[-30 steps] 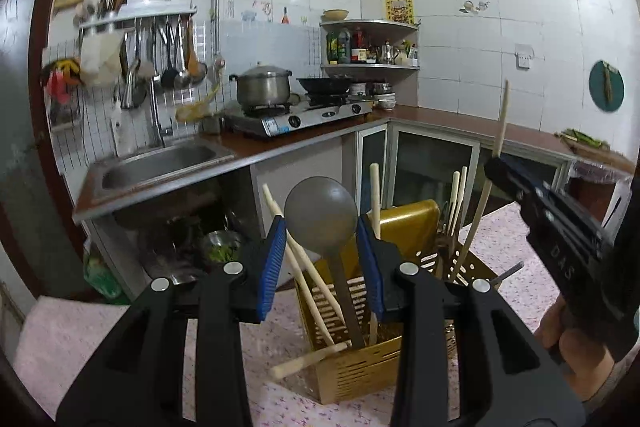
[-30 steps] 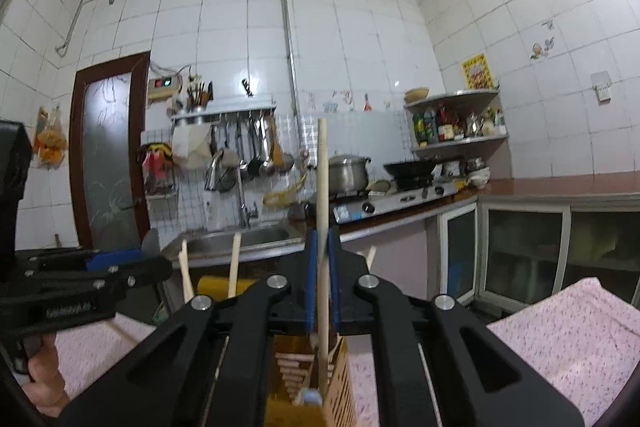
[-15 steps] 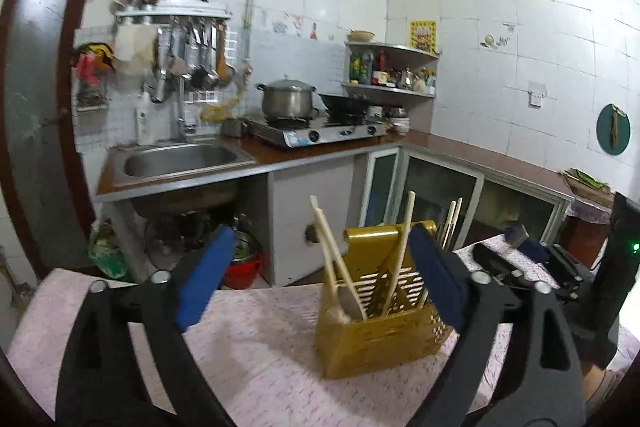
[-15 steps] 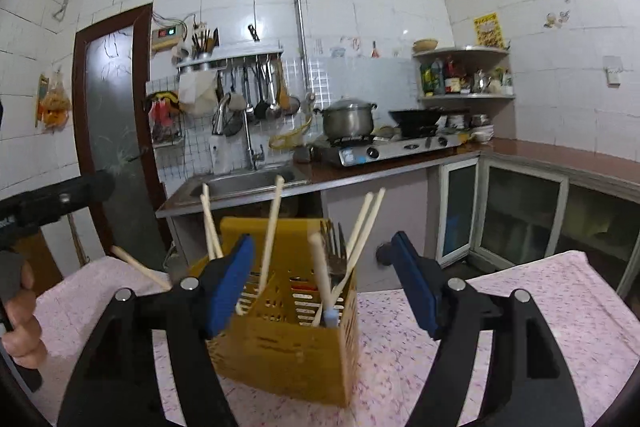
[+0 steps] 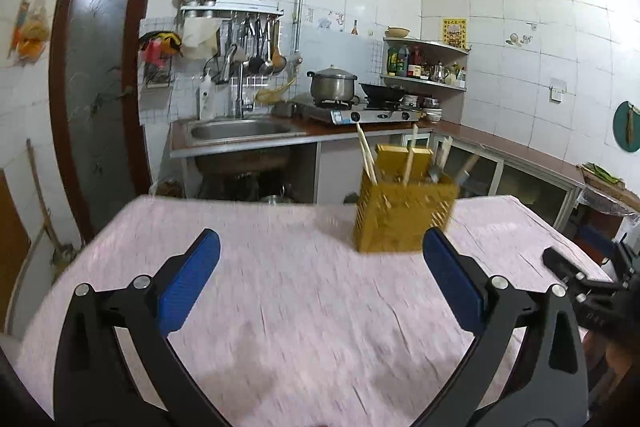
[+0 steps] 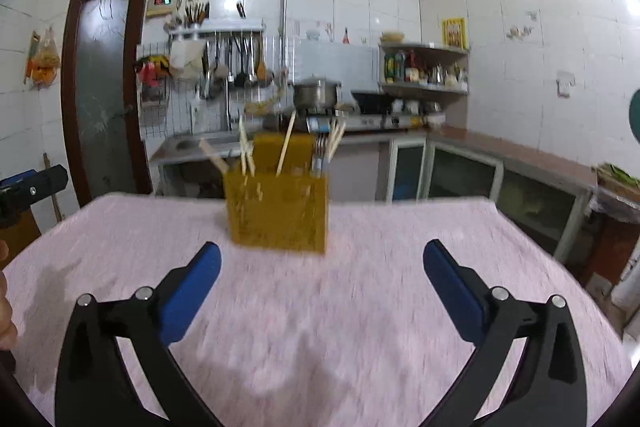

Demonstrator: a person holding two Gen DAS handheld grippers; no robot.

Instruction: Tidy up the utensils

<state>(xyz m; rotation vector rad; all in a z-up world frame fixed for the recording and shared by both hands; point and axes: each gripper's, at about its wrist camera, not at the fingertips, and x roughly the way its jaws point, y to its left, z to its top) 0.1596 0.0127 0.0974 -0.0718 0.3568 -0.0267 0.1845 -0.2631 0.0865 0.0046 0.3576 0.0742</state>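
Note:
A yellow slotted utensil holder (image 5: 404, 217) stands on the pink tablecloth (image 5: 300, 307); it also shows in the right wrist view (image 6: 278, 213). Several wooden chopsticks (image 5: 366, 155) and other utensils stand upright in it. My left gripper (image 5: 320, 275) is wide open and empty, well back from the holder. My right gripper (image 6: 320, 277) is wide open and empty, also back from the holder. The right gripper's tip shows at the right edge of the left wrist view (image 5: 576, 275); the left gripper's tip shows at the left edge of the right wrist view (image 6: 32, 187).
Behind the table runs a kitchen counter with a steel sink (image 5: 240, 131), a gas stove with a pot (image 5: 332, 87), a hanging utensil rack (image 5: 248, 39) and a corner shelf of bottles (image 5: 424, 63). A brown door (image 5: 96, 87) stands at the left.
Both grippers have let go of their utensils, opened wide and pulled back from the holder. The ladle and the chopstick now stand in the holder.

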